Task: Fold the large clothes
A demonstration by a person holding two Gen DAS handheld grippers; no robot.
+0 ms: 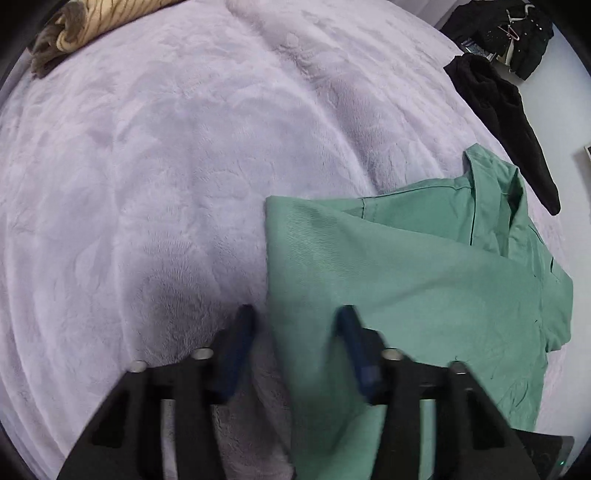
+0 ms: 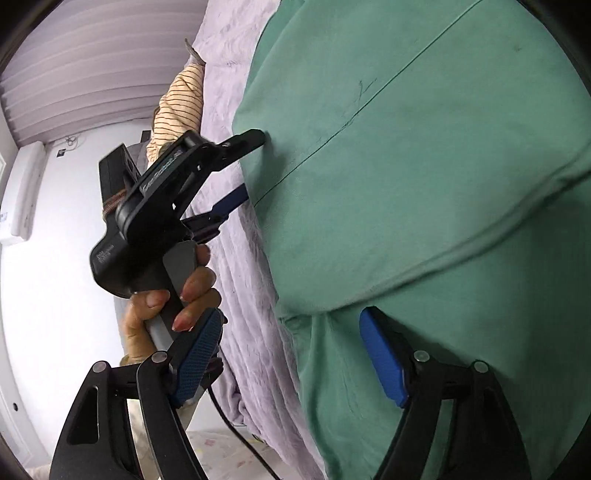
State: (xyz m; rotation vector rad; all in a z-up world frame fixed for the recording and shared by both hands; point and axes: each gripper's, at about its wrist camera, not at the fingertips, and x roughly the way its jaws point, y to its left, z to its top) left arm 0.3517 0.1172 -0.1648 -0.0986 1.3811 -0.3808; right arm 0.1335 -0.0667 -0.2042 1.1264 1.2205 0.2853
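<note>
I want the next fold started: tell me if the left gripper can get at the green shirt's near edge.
Probably yes. The left gripper is open, straddling the green shirt edge on the purple blanket, nothing between.

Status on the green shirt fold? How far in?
Done: the green shirt lies on the purple blanket with one side apparently folded over, its collar end away from the left gripper. In hand: the left gripper is open at the shirt's left edge; the right gripper is open over its near edge; neither has clamped. Left: further folds. The black garment and striped one look untouched.
</note>
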